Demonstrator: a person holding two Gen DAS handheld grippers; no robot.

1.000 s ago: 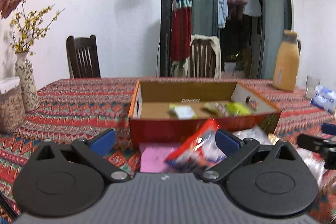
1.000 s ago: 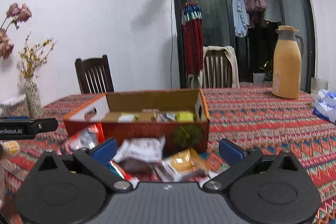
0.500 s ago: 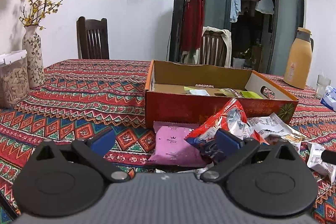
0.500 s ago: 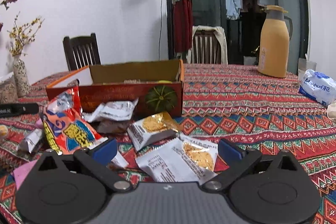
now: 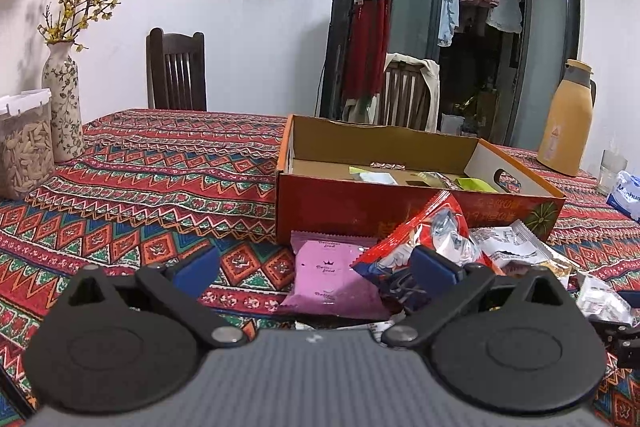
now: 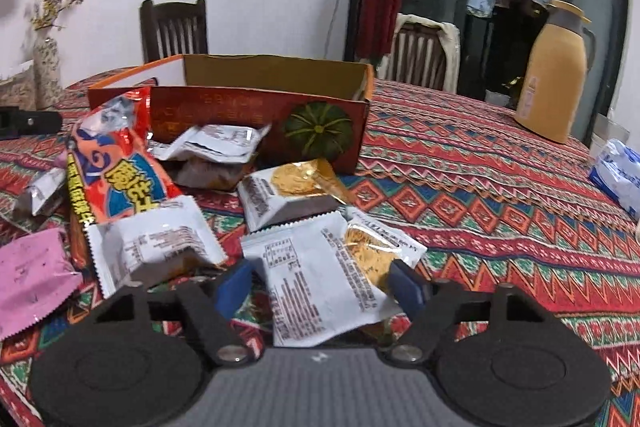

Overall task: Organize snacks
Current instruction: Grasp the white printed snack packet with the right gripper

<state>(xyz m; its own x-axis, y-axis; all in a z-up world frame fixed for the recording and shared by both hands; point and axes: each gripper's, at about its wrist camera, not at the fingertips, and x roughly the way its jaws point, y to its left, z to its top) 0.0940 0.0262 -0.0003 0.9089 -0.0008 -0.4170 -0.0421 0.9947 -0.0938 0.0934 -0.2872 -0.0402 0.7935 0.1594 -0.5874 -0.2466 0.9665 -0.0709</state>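
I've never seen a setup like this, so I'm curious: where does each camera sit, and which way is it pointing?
Left wrist view: sits on the left gripper, looking forward along its wide-open fingers at the pink snack packet and open orange cardboard box.
Right wrist view: sits on the right gripper, whose jaws have just been closing around a white biscuit packet.
Shared: the cardboard box, pink packet, red-orange snack bag, yellow thermos jug and patterned tablecloth.

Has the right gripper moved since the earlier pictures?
Yes. The right gripper came down toward the white cracker packet, with jaws closing; the red cardboard box now sits higher in view.
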